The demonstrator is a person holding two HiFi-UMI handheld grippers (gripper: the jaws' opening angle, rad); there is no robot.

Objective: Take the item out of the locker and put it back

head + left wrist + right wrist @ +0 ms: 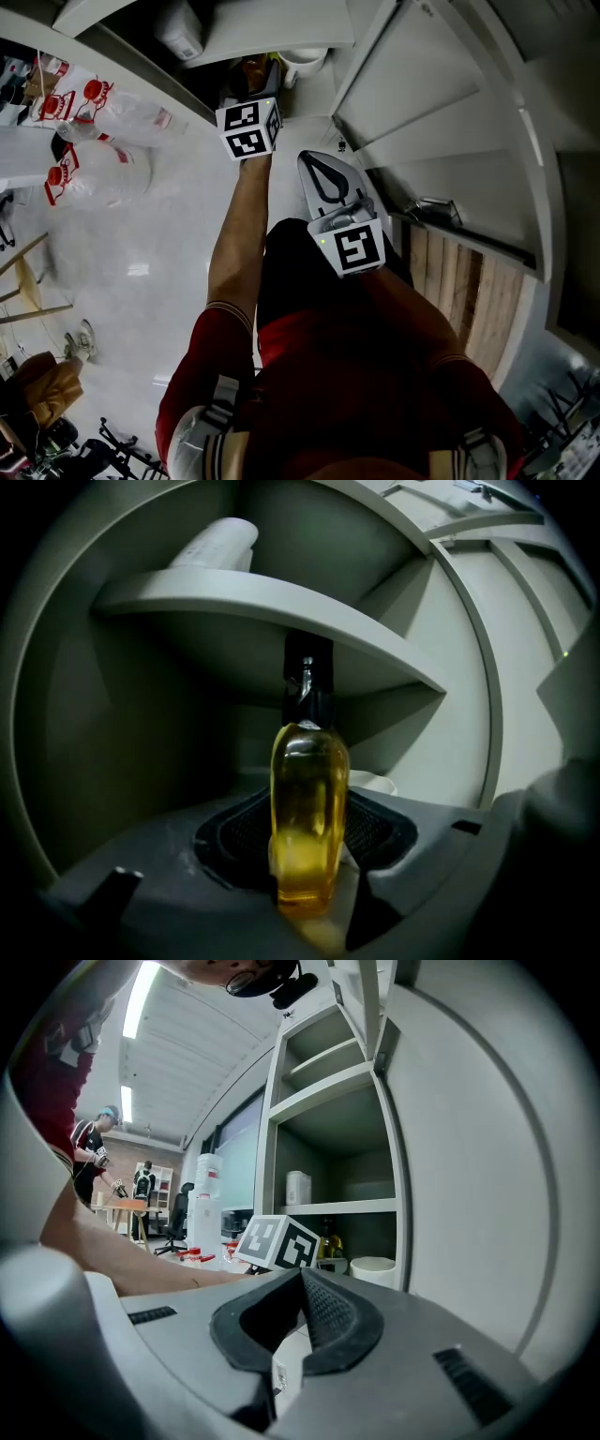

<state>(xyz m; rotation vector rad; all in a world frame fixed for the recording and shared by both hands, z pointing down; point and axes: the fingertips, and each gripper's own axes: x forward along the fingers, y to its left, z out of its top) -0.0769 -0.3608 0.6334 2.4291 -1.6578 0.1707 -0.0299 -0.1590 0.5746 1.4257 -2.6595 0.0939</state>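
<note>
From the head view, the person's left arm reaches out over a pale, glossy floor [141,244] and puts the left gripper [255,89] into the mouth of a grey locker [281,28]. The locker's door [450,122] hangs open at the right edge. The right gripper [315,161] hangs near the person's body, short of the locker's front edge. Clear plastic bottles [103,117] with red caps lie on the floor to the left.

The left gripper view looks into the lower compartment. A bottle [309,827] of yellow liquid with a black neck stands upright between the jaws, and the pads pinch it on both sides. Its cap sits just under the front edge of the shelf [281,607]. A white container [220,541] rests on that shelf, and a white tub [375,782] sits deeper in the compartment, behind the bottle.

In the right gripper view the jaws are pressed together with nothing between them. Past them, the left gripper's marker cube [277,1241] is at the compartment's front edge, with the bottle just beyond it. The room runs back to the left under ceiling strip lights [141,997], with a water dispenser [202,1213] and people [94,1147] far off.
</note>
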